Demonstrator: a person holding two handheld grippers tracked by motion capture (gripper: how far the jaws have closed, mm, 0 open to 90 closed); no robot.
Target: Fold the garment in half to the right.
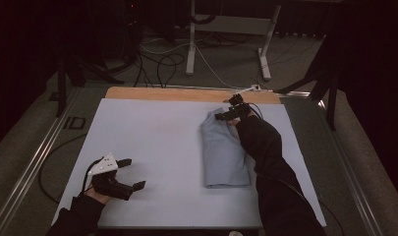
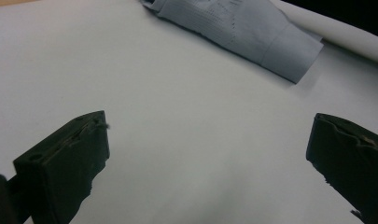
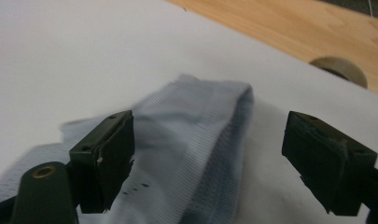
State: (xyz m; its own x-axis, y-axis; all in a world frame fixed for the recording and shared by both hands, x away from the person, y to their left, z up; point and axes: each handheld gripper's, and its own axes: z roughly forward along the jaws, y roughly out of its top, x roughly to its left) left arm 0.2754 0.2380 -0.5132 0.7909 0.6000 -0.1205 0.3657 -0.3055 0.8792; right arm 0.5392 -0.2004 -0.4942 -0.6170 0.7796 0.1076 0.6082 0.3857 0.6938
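The white sheet (image 1: 157,147) is covering the table, with a wooden strip (image 1: 186,94) showing along its far edge. The folded pale blue cloth (image 1: 223,152) is lying on the sheet, toward its right side. The right gripper (image 1: 229,114) is hovering at the cloth's far end, jaws standing wide apart, with the fabric between them but not pinched. The left gripper (image 1: 135,173) is hanging over bare sheet well left of the cloth, jaws spread, holding nothing.
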